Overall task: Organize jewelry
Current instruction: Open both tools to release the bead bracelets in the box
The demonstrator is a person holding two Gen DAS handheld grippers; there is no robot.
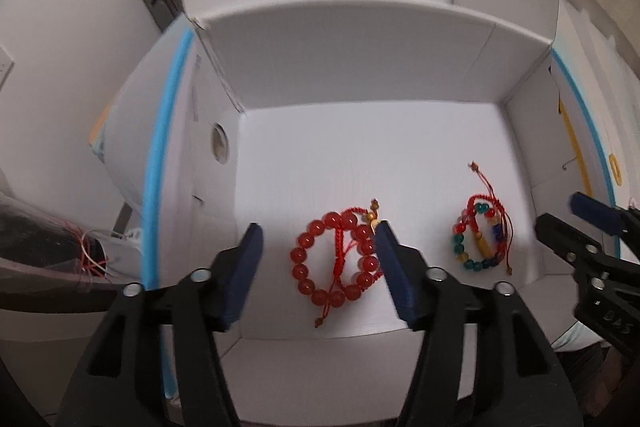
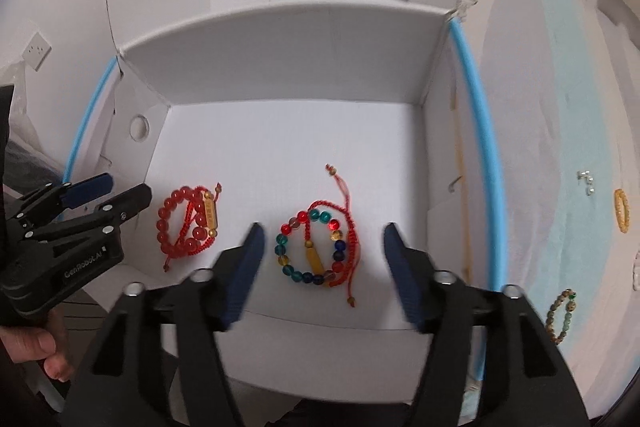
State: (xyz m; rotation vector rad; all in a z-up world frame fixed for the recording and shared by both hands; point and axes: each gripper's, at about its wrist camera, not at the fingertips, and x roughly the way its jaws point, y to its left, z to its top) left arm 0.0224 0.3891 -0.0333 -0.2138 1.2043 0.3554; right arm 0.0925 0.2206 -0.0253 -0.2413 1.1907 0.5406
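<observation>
1. Left wrist view: my left hand-held gripper hangs spread and empty over the red bracelet on the white box floor.
2. Right hand-held gripper, also spread and empty, hovers above the multicolored bracelet.
3. Loose bracelets lie outside around 3 o'clock; I'd fetch those next, pinching beads, not cord.

Both views look steeply down from above the near edge of the white box, close over its floor and facing its far wall; the left wrist view sits over the red bracelet, the right wrist view over the multicoloured bracelet; both share the box floor and both bracelets; each catches the other gripper at its edge, the right gripper and the left gripper.
</observation>
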